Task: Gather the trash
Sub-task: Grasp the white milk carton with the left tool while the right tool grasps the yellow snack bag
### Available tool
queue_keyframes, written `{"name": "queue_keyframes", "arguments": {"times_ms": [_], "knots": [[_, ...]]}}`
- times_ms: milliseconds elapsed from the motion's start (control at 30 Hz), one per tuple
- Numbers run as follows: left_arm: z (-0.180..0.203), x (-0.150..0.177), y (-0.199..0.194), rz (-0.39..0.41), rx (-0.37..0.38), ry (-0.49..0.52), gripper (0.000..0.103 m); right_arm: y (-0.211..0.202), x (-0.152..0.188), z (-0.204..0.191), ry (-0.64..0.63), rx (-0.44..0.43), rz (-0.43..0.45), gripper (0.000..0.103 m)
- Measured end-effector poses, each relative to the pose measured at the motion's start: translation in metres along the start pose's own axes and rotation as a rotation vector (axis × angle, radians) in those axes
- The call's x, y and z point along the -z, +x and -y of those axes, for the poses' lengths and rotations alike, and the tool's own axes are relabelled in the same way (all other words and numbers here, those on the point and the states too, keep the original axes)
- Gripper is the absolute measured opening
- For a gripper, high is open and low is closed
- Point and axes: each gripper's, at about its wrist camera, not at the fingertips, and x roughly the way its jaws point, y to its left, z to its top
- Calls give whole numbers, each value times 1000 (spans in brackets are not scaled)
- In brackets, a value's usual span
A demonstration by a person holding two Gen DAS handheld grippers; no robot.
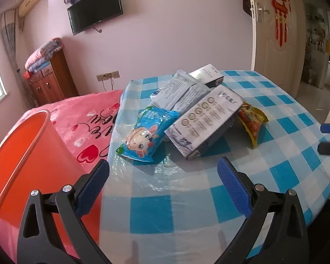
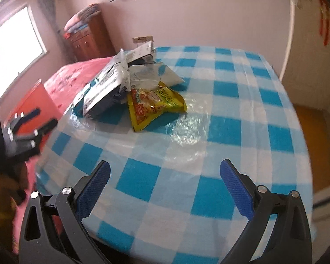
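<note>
Both hand-held grippers, left [image 1: 162,169] and right [image 2: 165,171], gape empty above desk [image 2: 231,114]; wrappers [image 1: 147,132] and boxes [image 1: 204,123] piled beside orange bin [image 1: 22,154].

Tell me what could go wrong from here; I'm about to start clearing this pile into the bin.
1. The grey box leans on the blue wrapper and yellow packet; pulling either may topple the pile.
2. The orange bin stands beside the table edge, so a loose drop could miss it.
3. The glossy table cover may let flat wrappers slide from the open left gripper.
</note>
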Motion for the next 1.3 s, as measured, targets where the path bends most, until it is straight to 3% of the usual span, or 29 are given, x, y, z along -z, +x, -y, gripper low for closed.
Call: {"name": "queue_keyframes", "arguments": {"times_ms": [167, 300, 533, 733, 800, 1067, 1200, 1233, 1300], "knots": [[-6, -3, 11, 3, 33, -12, 99, 19, -5, -5, 16, -42, -33, 99], [5, -7, 16, 14, 106, -1, 99, 32, -11, 1, 42, -36, -52, 99], [46, -26, 35, 10, 176, 206, 99, 47, -28, 22, 115, -96, -20, 98], [56, -44, 63, -29, 158, 323, 99, 65, -45, 36, 212, -274, -20, 95], [57, -47, 70, -36, 157, 336, 99, 72, -48, 36, 246, -331, -34, 76], [65, -54, 90, -60, 169, 380, 99, 102, -56, 47, 477, -524, -94, 75], [70, -54, 98, -76, 183, 394, 99, 108, -62, 51, 517, -527, -97, 75], [72, -54, 100, -79, 190, 400, 97, 109, -64, 51, 524, -531, -97, 75], [74, -54, 102, -87, 210, 398, 82, 111, -69, 51, 530, -531, -100, 75]]}}
